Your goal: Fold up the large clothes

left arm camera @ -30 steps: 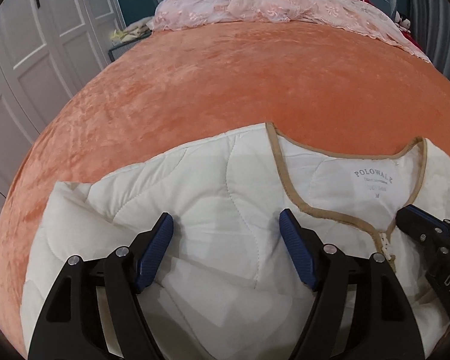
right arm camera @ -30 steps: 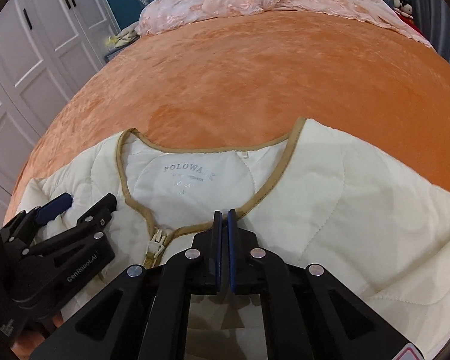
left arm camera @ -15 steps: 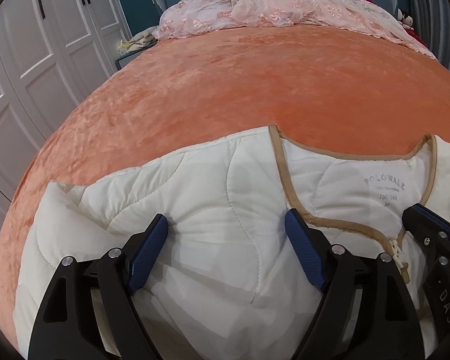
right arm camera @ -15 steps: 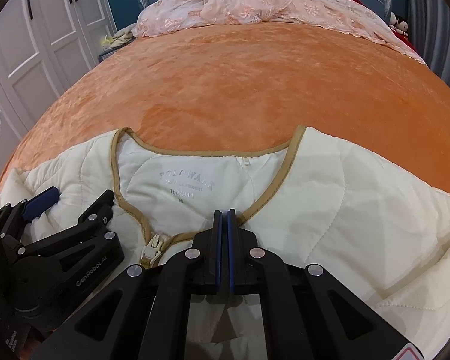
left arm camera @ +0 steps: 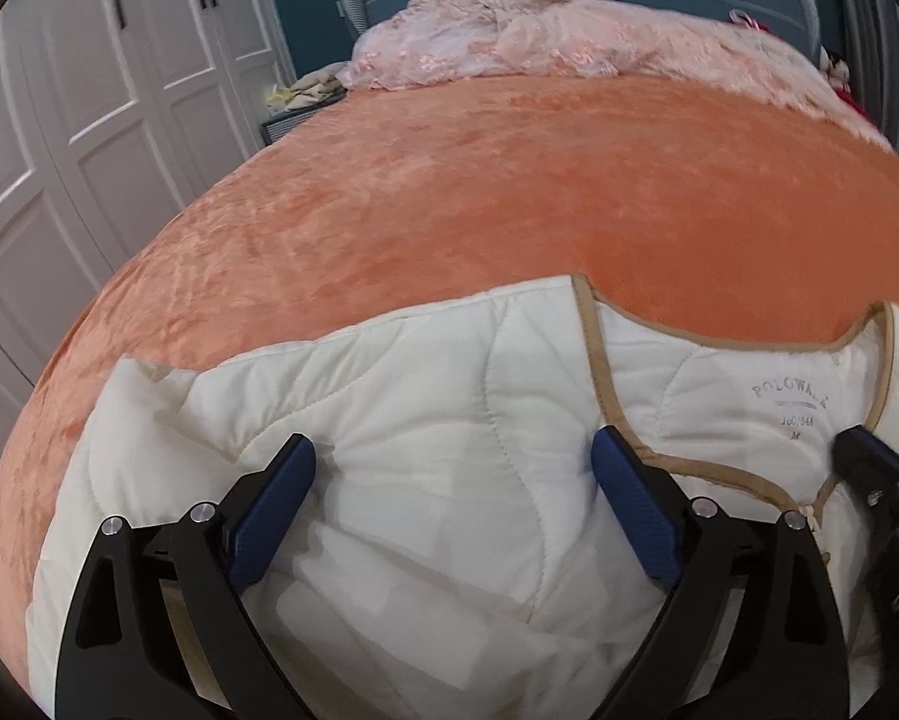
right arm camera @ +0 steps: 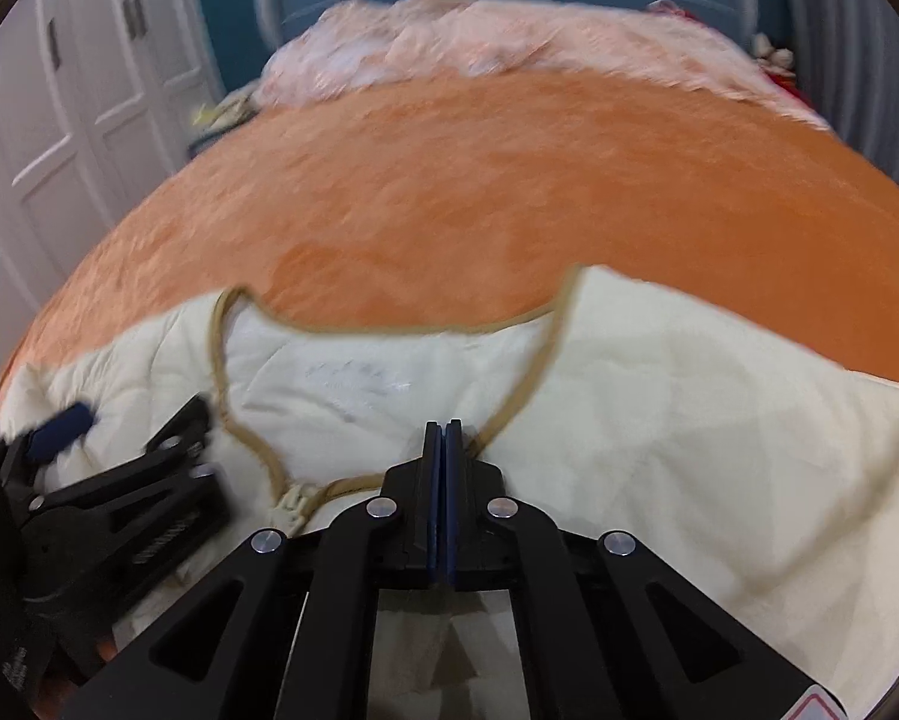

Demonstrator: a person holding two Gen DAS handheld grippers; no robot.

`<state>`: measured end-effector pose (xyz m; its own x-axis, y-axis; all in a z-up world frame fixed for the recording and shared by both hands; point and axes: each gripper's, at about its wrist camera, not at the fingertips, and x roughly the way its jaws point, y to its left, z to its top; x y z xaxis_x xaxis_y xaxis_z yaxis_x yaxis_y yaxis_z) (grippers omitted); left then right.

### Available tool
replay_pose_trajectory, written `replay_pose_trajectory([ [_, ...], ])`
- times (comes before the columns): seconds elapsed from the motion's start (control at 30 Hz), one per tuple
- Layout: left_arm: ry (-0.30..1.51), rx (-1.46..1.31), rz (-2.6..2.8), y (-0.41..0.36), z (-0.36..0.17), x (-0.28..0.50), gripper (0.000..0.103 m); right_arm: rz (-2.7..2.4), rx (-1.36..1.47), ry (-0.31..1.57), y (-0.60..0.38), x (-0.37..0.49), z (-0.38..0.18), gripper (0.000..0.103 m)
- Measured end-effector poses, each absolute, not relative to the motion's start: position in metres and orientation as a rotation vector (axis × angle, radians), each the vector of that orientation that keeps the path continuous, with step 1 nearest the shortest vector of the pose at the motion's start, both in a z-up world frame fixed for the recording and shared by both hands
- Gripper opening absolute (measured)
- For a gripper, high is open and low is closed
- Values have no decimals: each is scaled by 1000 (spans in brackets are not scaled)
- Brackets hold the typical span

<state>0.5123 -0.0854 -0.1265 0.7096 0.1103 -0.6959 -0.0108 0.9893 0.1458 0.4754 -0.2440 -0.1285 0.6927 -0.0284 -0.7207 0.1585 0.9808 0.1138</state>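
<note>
Cream quilted jacket (left arm camera: 425, 480) flat on orange bedspread (left arm camera: 509, 192), left tongs (left arm camera: 452, 474) just spreading wide over it, right tongs (right arm camera: 443, 438) pressed together

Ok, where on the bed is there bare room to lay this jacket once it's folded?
The wide orange velvet bedspread lies bare between the cream quilted jacket's tan-trimmed neckline and the pink lace fabric heaped at the headboard end. The near edge is crowded: the jacket, the left gripper and the right gripper fill it.
</note>
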Motion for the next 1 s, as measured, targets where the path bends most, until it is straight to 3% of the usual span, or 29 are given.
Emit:
replay_pose_trajectory([
  [0.03, 776, 117, 75, -81, -123, 509, 91, -183, 182, 754, -250, 464, -119, 3],
  [0.07, 772, 83, 82, -72, -114, 502, 91, -226, 199, 717, -256, 454, -111, 12],
  [0.13, 763, 14, 66, -52, -95, 484, 91, -281, 265, 664, -274, 423, -88, 17],
  [0.23, 807, -88, -42, 3, -64, 428, 96, -198, 285, 672, -299, 355, -55, 29],
  [0.3, 849, -100, -98, 34, -57, 391, 96, -163, 246, 712, -318, 290, -40, 52],
  [0.4, 934, -72, -108, 90, -60, 326, 96, -120, 249, 805, -348, 205, -35, 66],
  [0.57, 1086, -116, -91, 163, -87, 224, 96, -104, 383, 1037, -383, 63, -62, 66],
  [0.83, 1134, -314, -150, 171, -110, 156, 92, -86, 741, 1049, -380, -12, -112, 67],
  [0.93, 1140, -283, -150, 159, -109, 156, 72, -46, 738, 1032, -359, -3, -114, 65],
  [0.97, 1141, -263, -152, 157, -109, 153, 61, -44, 728, 1030, -356, -2, -112, 59],
  [1.0, 1142, -266, -161, 155, -107, 152, 49, -33, 717, 1029, -352, 1, -111, 40],
])
